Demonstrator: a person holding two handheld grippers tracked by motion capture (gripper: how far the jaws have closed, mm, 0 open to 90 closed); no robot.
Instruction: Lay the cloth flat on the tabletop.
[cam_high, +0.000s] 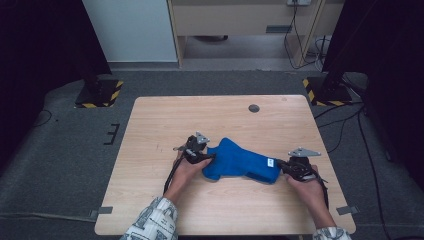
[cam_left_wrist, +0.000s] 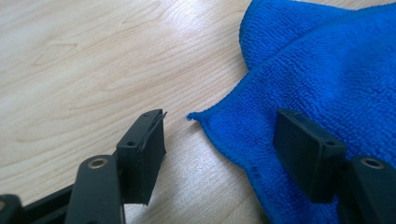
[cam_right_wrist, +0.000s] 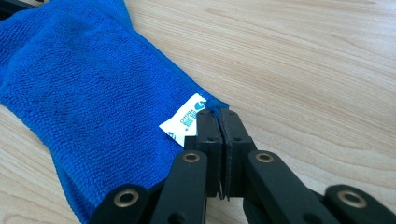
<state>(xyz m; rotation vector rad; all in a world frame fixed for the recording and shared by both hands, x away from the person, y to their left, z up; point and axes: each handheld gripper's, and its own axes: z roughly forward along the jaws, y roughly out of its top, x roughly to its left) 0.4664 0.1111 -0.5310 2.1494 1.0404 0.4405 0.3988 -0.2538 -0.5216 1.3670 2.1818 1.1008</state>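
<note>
High view: a blue cloth (cam_high: 240, 161) lies crumpled at the centre of the wooden table (cam_high: 165, 120). The right gripper (cam_high: 286, 165), at the cloth's right end, pinches its corner beside the white label (cam_right_wrist: 183, 119). The left gripper (cam_left_wrist: 219, 144) stands spread, straddling the cloth's pointed left corner without pressing it.

hidden: cloth (cam_right_wrist: 93, 98) corner inside right claw (cam_right_wrist: 219, 116) | label (cam_right_wrist: 184, 119) print: unreadable

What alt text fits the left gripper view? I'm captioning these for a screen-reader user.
The left gripper stands open over a wooden table, a pointed corner of a blue cloth lying between its two black jaws. Neither jaw presses on the corner.
</note>
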